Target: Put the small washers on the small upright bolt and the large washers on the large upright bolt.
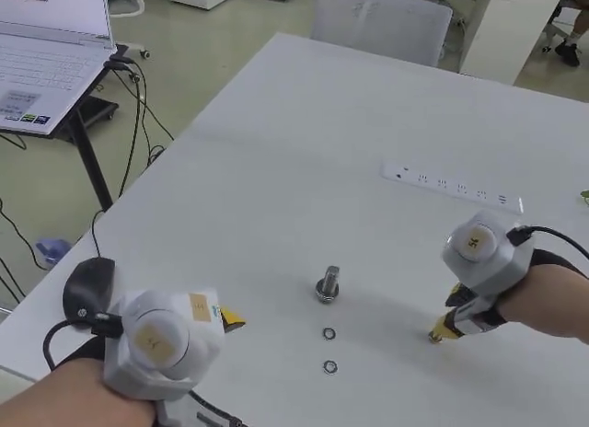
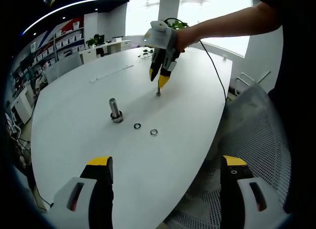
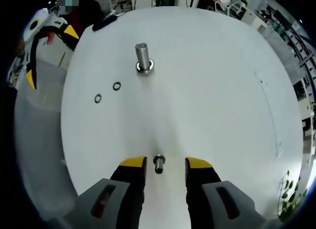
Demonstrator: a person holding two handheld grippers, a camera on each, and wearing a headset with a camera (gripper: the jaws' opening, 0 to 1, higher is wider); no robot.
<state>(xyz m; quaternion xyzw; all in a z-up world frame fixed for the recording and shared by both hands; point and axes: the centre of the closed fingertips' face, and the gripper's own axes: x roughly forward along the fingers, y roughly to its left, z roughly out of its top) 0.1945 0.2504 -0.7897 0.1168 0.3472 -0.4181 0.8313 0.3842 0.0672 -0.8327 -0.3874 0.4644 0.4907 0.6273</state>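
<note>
Two thin metal ring washers (image 3: 117,86) lie flat on the white tabletop (image 3: 212,91), close together but not touching. They are well ahead of the right gripper's fingers and off to their left. The right gripper (image 3: 166,164), grey with yellow fingertips, points down at the table with its fingers released. The fingers straddle the small upright steel bolt (image 3: 158,164), which stands between the two tips with a gap on each side, a little nearer the left finger. Farther ahead of those fingers, beyond the washers, stands the large upright steel bolt (image 3: 143,56). It has a wider collar at its foot, and I cannot tell whether that collar is the bolt's head or a washer.

The left gripper (image 2: 167,162), of the same grey and yellow make, hangs at the near edge of the table with its fingers spread wide and nothing between them. Seen from its fingers, the washers lie ahead on the table, with the large bolt just beyond them and to the left. The small bolt stands farther ahead, under the right gripper's tips. In the head view a long white power strip (image 1: 451,186) lies on the table well beyond both sets of fingers. A white open laptop (image 1: 51,50) sits off the table's left side, past the left gripper.
</note>
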